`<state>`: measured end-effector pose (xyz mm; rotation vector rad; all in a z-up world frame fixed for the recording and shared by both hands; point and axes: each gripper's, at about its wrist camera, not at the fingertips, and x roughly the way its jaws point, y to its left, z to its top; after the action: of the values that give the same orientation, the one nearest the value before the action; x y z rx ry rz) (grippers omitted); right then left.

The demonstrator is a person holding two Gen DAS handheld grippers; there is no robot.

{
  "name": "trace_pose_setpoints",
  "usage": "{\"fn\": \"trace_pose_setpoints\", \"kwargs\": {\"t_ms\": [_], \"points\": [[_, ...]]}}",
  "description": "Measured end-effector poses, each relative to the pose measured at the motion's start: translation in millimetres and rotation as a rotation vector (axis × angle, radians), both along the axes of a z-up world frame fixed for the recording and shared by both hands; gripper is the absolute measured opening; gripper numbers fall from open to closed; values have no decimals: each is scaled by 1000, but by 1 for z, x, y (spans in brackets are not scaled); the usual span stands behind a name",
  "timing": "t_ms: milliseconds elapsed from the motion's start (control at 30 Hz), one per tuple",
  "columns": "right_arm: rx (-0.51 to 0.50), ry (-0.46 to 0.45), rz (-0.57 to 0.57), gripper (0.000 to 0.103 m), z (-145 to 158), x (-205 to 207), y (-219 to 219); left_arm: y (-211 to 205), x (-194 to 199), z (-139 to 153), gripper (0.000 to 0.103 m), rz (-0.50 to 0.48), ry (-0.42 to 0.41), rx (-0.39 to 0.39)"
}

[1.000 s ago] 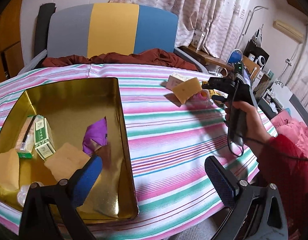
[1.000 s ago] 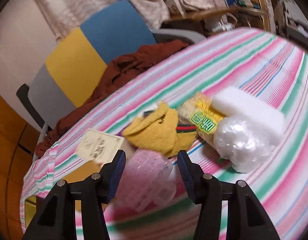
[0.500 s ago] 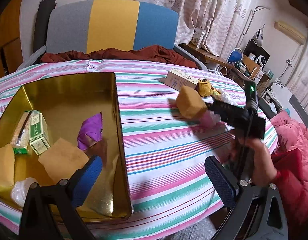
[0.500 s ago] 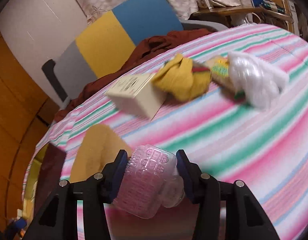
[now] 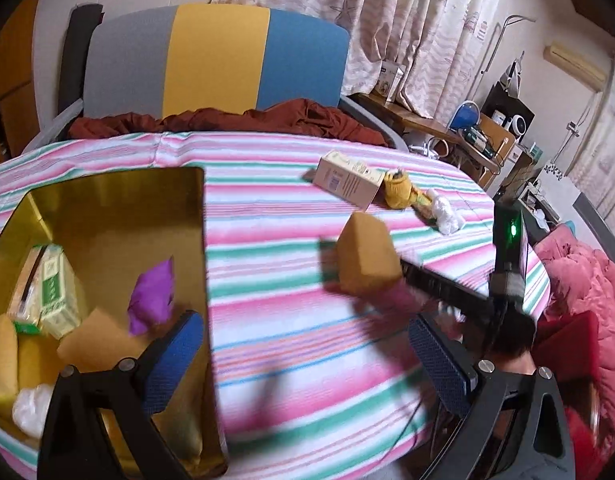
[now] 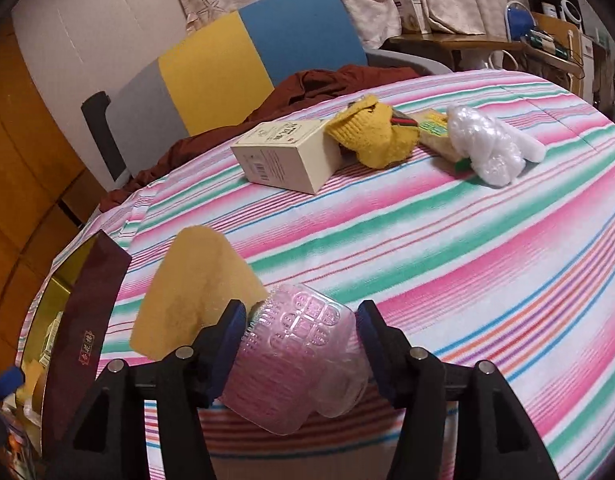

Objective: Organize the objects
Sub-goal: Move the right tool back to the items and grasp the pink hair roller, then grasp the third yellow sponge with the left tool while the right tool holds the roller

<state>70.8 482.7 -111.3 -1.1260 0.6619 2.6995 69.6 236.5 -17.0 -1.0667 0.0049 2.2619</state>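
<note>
The right gripper (image 6: 299, 334) is being held above the striped tablecloth (image 6: 447, 248), with a pink transparent plastic container (image 6: 295, 360) lying between its two blue pads. The left pad is touching the container's side; on the right a sliver of gap is being seen between pad and plastic near the tip, so contact there cannot be told with certainty. The jaws are opening at this moment, standing roughly half apart, with the container still between them. A tan sponge-like block (image 6: 191, 300) is being seen attached to or pressed against the container's far left end, jutting up past the left pad. In the left wrist view the same block (image 5: 367, 256) is being seen raised above the cloth at the end of the right gripper's dark body, blurred.

The left gripper (image 5: 303, 360) is being held with jaws spread wide and nothing between them, over the near edge of the table. Its left finger is overlapping the gold tray (image 5: 107, 196), in which a green-and-white box (image 5: 53, 292), a purple wrapper (image 5: 153, 296) and tan pieces are lying.

Well apart from the right gripper, at the table's far side, a cream carton (image 6: 291, 156), a yellow knitted item (image 6: 371, 136) and a white plastic bundle (image 6: 487, 148) are lying close together.
</note>
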Motion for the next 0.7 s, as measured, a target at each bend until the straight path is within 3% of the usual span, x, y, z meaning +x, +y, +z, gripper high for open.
{"fn": "trace_pose_setpoints", "kwargs": {"t_ms": [200, 400, 567, 633, 667, 700], "points": [[43, 16, -26, 58, -1, 11, -7, 49, -33, 0, 103, -9, -67, 50], [76, 41, -38, 59, -2, 15, -13, 115, -62, -24, 103, -74, -153, -21], [84, 51, -41, 59, -2, 17, -14, 133, -81, -50, 102, -46, -220, -66], [89, 50, -40, 59, -3, 19, -15, 134, -88, -60, 94, -46, -263, -67], [87, 48, -40, 59, -2, 20, -15, 133, -91, -66, 81, -40, -281, -73], [86, 45, -40, 59, -2, 21, -15, 131, -94, -72, 77, -42, -307, -63]]}}
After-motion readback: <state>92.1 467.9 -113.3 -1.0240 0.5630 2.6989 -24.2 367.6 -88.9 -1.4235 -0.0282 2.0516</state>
